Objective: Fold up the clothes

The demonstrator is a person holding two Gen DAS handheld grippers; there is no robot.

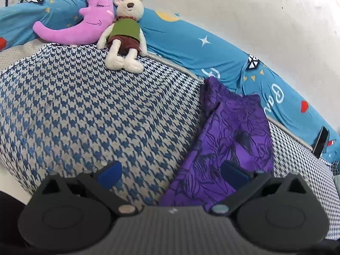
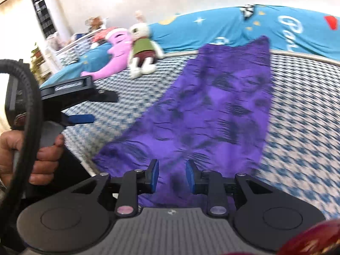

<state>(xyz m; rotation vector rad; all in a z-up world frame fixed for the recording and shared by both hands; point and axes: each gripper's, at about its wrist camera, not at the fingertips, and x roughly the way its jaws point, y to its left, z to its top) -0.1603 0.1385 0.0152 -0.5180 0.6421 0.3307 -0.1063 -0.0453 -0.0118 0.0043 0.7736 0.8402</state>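
Both of your grippers hang open over the bed (image 1: 85, 106): left gripper (image 1: 172, 173) wide, right gripper (image 2: 172, 175) narrower above the purple garment (image 2: 212, 110).

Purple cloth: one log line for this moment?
purple cloth flat on bed | left hand-held gripper open, empty | right hand-held gripper open over near edge | no grasp yet
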